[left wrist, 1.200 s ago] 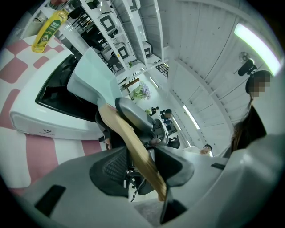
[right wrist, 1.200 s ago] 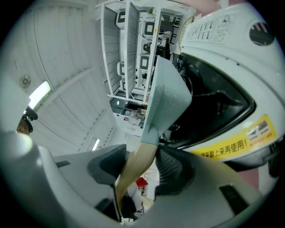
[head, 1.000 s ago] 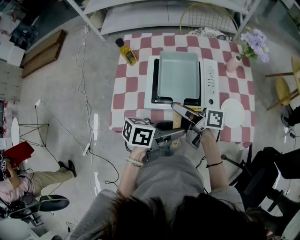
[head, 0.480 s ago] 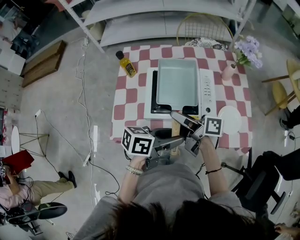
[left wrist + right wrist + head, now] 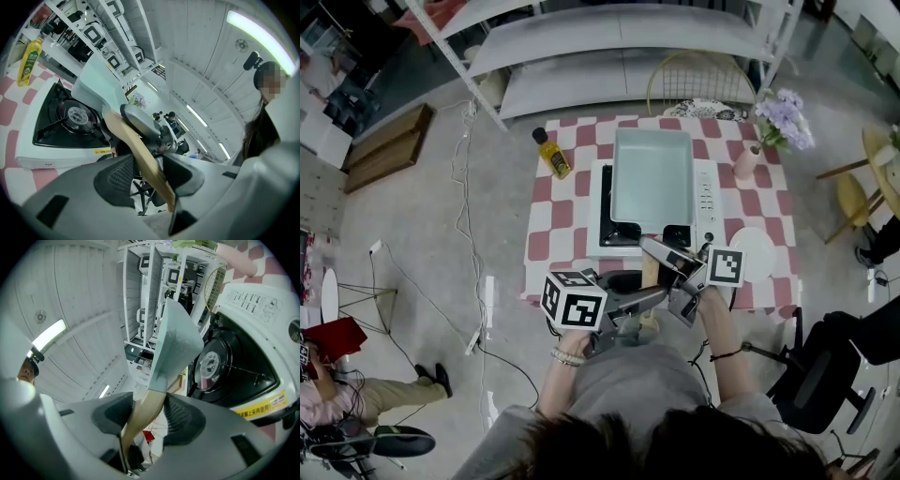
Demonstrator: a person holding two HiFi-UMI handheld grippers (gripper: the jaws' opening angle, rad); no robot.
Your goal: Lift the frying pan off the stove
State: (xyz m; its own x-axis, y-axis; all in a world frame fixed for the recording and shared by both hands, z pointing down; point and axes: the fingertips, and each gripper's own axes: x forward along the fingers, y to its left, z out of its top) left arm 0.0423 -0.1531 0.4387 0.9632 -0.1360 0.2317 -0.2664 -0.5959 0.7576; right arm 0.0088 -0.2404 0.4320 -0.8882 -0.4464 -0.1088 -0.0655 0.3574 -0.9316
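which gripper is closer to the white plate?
Right. The right gripper is shut on the frying pan's wooden handle, just beside the white plate. The left gripper is shut on the handle's free end, on the far side from the plate.

Pale green rectangular frying pan hangs just above the white stove, black burners peeking out underneath, wooden handle pointing to six o'clock.
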